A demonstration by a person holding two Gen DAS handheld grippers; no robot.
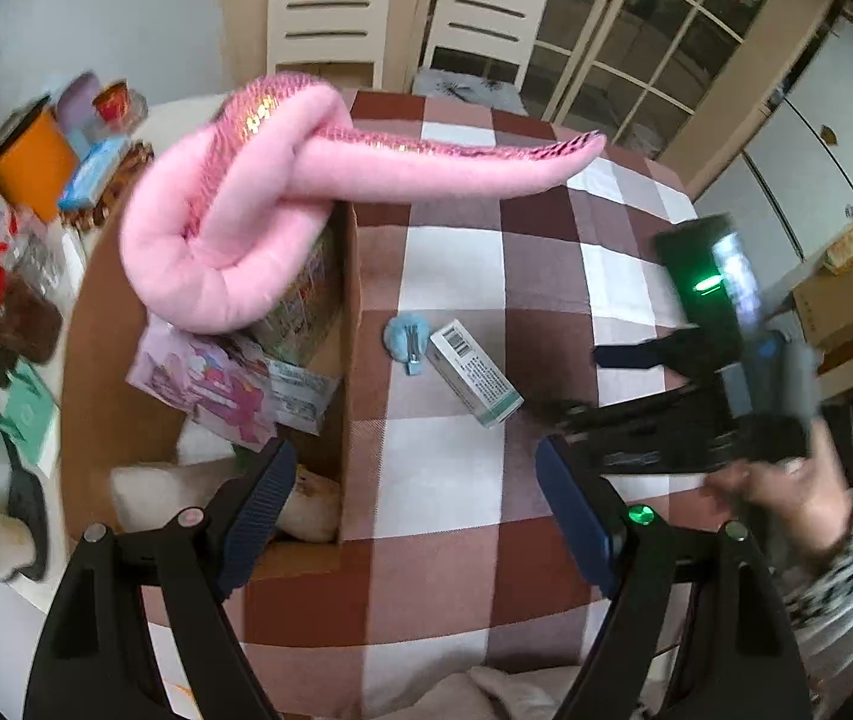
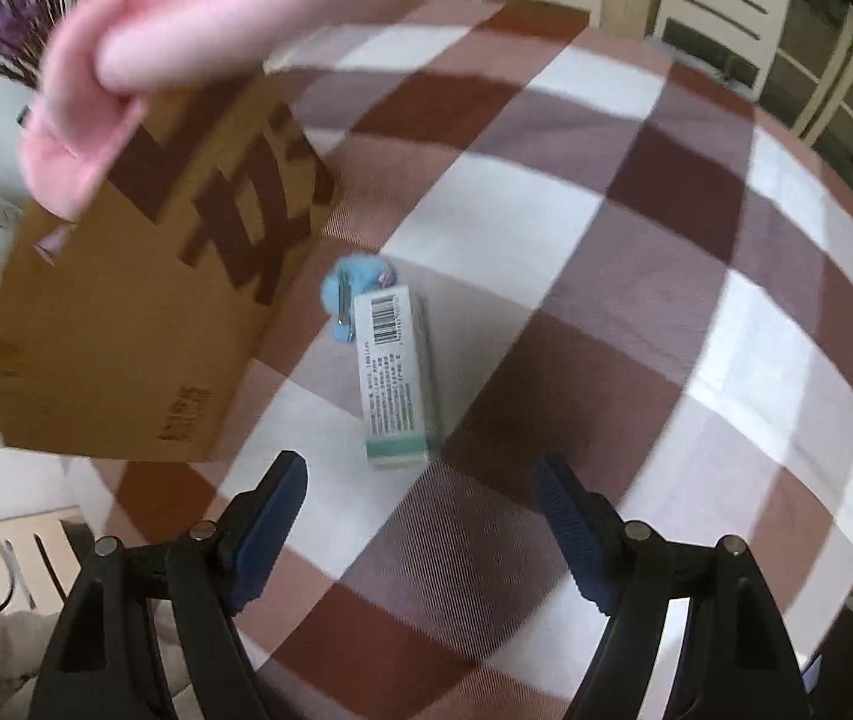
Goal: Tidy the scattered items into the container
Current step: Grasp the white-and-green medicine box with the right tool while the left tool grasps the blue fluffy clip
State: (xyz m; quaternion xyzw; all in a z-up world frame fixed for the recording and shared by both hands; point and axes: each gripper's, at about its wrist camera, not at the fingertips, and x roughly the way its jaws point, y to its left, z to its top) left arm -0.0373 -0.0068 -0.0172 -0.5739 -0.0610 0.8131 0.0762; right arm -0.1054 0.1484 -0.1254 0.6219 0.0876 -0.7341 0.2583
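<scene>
Right wrist view: our right gripper [image 2: 420,516] spread, empty | left gripper [image 1: 411,501] spread, empty | white carton [image 2: 393,369] touching blue clip [image 2: 354,294] beside cardboard box [image 2: 144,300] | pink plush [image 1: 234,204] draped over box rim

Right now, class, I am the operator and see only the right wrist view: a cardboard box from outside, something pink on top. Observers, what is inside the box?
Observer: The cardboard box holds a pink picture packet, lying under a pink plush toy.
Operator: Is the toy fully inside?
Observer: No. Its tail sticks out past the box wall, above the checked tablecloth.
Operator: And the left tongs?
Observer: The left tongs are open and empty, above the box's near wall.
</scene>
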